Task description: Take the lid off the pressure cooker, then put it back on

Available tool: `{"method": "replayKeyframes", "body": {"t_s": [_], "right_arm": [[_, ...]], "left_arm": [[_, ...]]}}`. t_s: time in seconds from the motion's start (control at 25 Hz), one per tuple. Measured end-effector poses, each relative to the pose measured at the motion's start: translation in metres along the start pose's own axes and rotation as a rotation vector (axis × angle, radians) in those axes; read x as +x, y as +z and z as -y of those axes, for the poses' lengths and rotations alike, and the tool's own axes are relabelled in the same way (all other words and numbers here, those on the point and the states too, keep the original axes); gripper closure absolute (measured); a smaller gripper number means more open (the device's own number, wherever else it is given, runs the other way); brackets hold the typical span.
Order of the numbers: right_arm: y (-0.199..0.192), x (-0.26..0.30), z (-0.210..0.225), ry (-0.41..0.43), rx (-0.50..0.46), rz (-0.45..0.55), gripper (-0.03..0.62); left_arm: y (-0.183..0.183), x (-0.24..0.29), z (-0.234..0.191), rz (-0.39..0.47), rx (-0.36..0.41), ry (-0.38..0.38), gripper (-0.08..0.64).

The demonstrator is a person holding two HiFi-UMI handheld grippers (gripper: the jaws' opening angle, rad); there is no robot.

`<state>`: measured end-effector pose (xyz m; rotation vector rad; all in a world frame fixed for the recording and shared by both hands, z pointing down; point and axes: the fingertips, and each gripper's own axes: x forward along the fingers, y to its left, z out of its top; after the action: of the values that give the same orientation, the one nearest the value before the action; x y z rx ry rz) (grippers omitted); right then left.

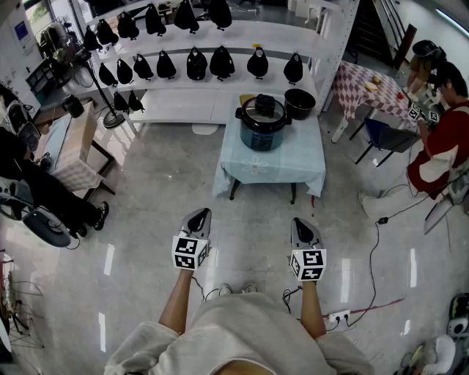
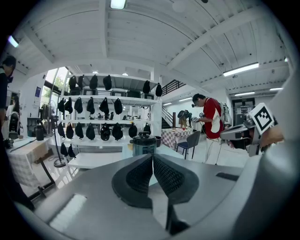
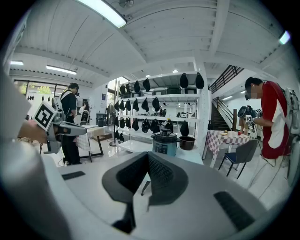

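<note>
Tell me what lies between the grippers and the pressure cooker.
Head view: only bare grey floor and the front of the pale blue clothed table separate the left gripper and right gripper from the dark teal pressure cooker.

Bright, even indoor light from ceiling strip lights (one more glows at top of left gripper view). Glossy floor shows streaky white glare; shadows soft, a faint one under the surface. All views fisheye, edges bent hard; gripper views have black vignetted corners. Close foreground slightly soft, distance sharp.
</note>
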<state>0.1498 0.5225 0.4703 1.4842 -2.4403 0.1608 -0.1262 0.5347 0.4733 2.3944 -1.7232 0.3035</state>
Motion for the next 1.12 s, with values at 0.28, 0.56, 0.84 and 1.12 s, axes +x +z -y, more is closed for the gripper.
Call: {"method": "replayKeyframes", "body": {"t_s": [0.28, 0.56, 0.84, 1.12], "right_arm": [[0.0, -0.004, 0.003, -0.008, -0.003, -0.009, 0.591], [0.009, -0.009, -0.006, 0.087, 0.071, 0.065, 0.29], [0.003, -0.01, -0.003, 0.096, 0.076, 0.058, 0.279], [0.0, -0.012, 0.006, 0.106, 0.063, 0.044, 0.281]], "left_arm": [[-0.002, -0.002, 0.006, -0.003, -0.002, -0.002, 0.549], [-0.004, 0.003, 0.021, 0.0, -0.066, -0.084, 0.298], [-0.003, 0.01, 0.044, 0.001, -0.036, -0.131, 0.265], [-0.004, 0.016, 0.059, -0.013, -0.023, -0.14, 0.265]]}}
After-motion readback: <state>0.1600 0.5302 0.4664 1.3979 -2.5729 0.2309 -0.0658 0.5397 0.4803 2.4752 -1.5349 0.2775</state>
